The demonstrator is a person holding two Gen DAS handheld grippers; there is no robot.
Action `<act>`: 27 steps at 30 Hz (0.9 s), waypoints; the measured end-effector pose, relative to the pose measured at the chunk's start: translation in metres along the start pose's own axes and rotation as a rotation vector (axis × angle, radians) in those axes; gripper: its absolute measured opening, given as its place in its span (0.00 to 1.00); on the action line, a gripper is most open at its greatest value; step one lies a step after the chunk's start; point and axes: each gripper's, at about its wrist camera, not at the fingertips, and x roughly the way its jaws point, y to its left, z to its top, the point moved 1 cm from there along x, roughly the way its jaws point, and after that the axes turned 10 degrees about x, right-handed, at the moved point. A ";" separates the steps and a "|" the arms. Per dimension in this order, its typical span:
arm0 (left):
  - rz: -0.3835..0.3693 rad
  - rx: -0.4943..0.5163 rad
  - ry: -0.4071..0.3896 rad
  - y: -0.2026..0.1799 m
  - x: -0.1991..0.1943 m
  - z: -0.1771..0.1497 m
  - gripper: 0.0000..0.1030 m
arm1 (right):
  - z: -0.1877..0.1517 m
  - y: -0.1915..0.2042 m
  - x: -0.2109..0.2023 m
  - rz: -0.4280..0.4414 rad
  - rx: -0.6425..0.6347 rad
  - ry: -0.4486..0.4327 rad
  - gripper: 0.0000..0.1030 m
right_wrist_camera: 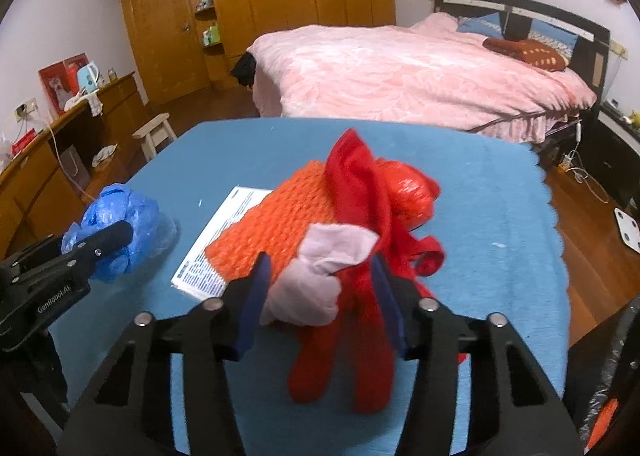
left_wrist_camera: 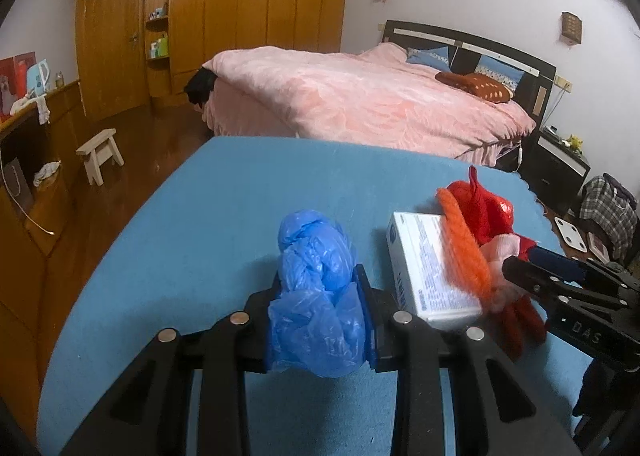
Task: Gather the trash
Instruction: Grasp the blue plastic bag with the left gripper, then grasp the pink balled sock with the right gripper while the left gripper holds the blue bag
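The left gripper (left_wrist_camera: 320, 296) is clamped on a crumpled blue plastic bag (left_wrist_camera: 316, 276), its jaws narrowed around it. At three o'clock, the right gripper (right_wrist_camera: 318, 292) has its half-closed jaws around a red-and-pale-pink cloth bundle (right_wrist_camera: 352, 268), whose orange knitted part (right_wrist_camera: 280, 232) lies over a white printed cardboard box (left_wrist_camera: 428, 268) on the blue table cover (left_wrist_camera: 240, 195).

A blue-covered table (right_wrist_camera: 500, 191) carries the lot: a white printed box (right_wrist_camera: 216, 244) lies flat at centre, an orange knitted piece (right_wrist_camera: 276, 228) overlapping its right side, red cloth (right_wrist_camera: 360, 183) bunched just beyond.
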 end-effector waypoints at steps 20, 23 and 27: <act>-0.013 -0.010 0.027 -0.004 0.004 -0.011 0.31 | -0.012 0.002 0.020 0.012 -0.003 0.082 0.37; -0.014 -0.007 0.017 -0.005 -0.001 -0.010 0.31 | -0.011 -0.001 0.007 0.046 0.013 0.062 0.36; -0.017 -0.003 0.003 -0.012 -0.011 -0.006 0.31 | -0.012 -0.005 -0.013 0.069 0.017 0.044 0.36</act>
